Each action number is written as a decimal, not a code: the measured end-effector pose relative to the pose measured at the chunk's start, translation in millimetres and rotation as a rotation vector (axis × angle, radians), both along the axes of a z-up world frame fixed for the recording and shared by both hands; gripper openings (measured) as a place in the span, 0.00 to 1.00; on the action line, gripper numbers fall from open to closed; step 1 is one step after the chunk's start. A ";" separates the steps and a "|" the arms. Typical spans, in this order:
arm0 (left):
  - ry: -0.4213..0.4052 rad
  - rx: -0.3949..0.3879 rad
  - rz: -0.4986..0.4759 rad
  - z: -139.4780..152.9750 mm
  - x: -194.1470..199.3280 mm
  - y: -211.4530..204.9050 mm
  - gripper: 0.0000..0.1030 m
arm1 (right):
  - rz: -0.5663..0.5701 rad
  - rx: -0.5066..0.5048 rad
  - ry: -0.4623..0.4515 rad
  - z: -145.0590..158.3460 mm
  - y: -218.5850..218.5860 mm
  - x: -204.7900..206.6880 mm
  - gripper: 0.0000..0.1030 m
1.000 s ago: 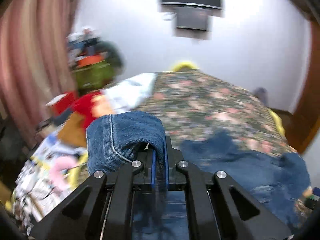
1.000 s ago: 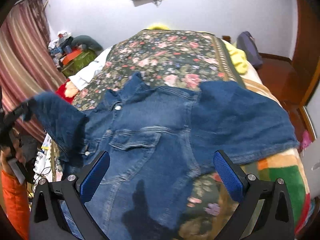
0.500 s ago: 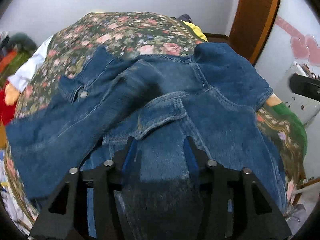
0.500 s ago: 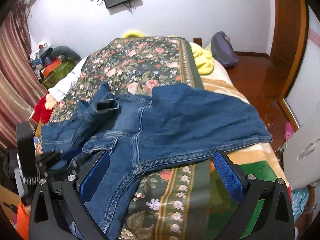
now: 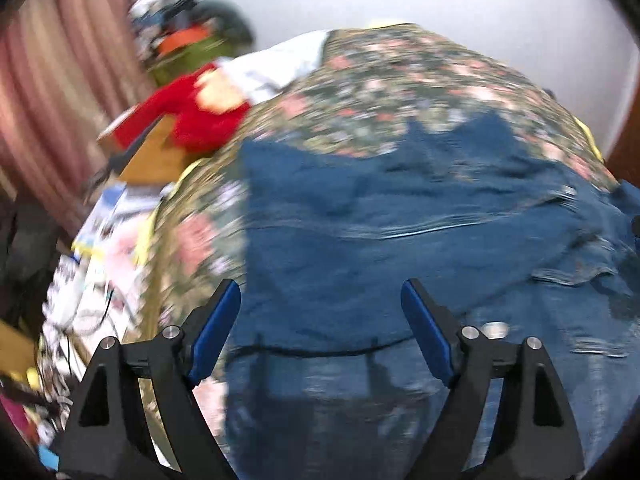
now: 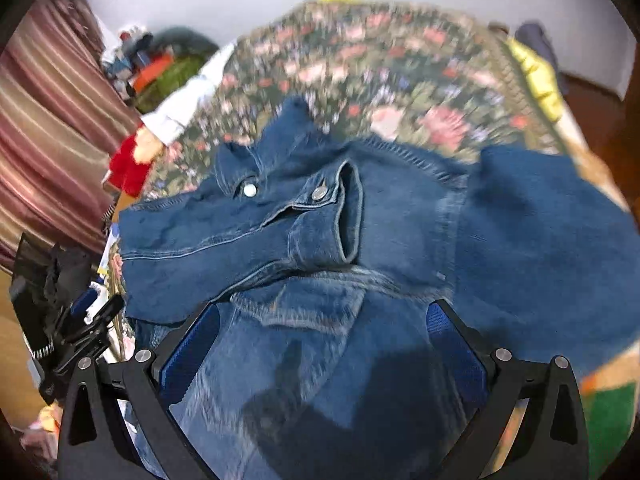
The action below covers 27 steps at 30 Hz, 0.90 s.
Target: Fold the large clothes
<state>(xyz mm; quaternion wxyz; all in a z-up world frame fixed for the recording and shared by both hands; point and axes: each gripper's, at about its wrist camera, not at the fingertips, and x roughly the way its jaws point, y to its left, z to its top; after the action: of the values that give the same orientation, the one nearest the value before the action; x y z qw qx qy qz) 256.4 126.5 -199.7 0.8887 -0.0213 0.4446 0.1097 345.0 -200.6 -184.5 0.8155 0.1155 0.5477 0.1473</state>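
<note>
The denim jacket (image 6: 400,240) lies spread on the flowered bedspread (image 6: 400,80), one sleeve (image 6: 248,236) folded across its chest; the left gripper (image 5: 320,304) is opening with nothing between its pads; the right gripper (image 6: 320,332) hovers released above the hem; next, I judge, grasp the other sleeve near its cuff, lay it flat, smooth out wrinkles

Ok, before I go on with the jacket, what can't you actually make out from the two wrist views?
- Denim jacket hem: cut off by the bottom edge and right gripper body in the right wrist view.
- Jacket detail in the left wrist view: motion blur; left gripper jaws opening, nothing pinched.
- Clutter by the curtain: blurred, unidentifiable.
- Bed far side: blurred.
</note>
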 end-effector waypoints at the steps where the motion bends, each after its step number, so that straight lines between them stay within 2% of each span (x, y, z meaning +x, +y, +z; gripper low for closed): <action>1: 0.006 -0.011 0.024 -6.4 -1.7 13.5 0.80 | -0.006 0.004 0.037 -8.0 1.8 11.0 1.00; 5: 0.057 -0.016 0.108 -31.1 -7.2 49.1 0.80 | -0.004 0.011 0.133 -36.1 8.7 55.0 0.99; 7: 0.078 -0.026 0.137 -40.8 -8.9 60.4 0.80 | -0.017 0.009 0.153 -44.0 10.2 70.7 0.94; 11: 0.097 -0.068 0.187 -54.7 -6.9 74.5 0.80 | -0.007 0.023 0.190 -60.7 25.8 97.5 0.95; 14: 0.101 -0.095 0.197 -59.3 -3.7 77.1 0.80 | 0.018 -0.030 0.155 -64.5 41.3 106.6 0.95; 17: 0.096 -0.073 0.204 -58.3 -1.9 75.2 0.80 | 0.044 -0.112 0.106 -65.9 58.4 107.8 0.93; 19: 0.095 -0.065 0.207 -56.9 0.2 75.0 0.80 | 0.087 -0.181 0.062 -66.2 70.0 103.2 0.74; 20: 0.097 -0.065 0.206 -56.2 1.8 76.3 0.80 | 0.114 -0.243 0.030 -65.9 78.9 98.5 0.68; 22: 0.099 -0.050 0.209 -52.4 5.0 77.9 0.80 | 0.143 -0.285 0.000 -63.8 85.3 93.0 0.43; 23: 0.096 -0.039 0.214 -49.1 6.2 79.1 0.80 | 0.150 -0.282 -0.012 -60.4 85.4 90.6 0.35; 24: 0.088 -0.034 0.216 -45.8 6.8 80.2 0.80 | 0.146 -0.262 -0.026 -54.3 82.7 88.6 0.29; 27: 0.050 -0.045 0.202 -33.1 9.2 84.3 0.80 | 0.096 -0.088 -0.055 -30.6 60.9 82.0 0.27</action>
<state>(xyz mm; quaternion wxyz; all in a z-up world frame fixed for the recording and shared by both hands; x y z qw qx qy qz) 265.6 210.8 -232.8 0.8611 -0.0835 0.4644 0.1893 427.0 -139.6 -215.2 0.8266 0.0491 0.5357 0.1654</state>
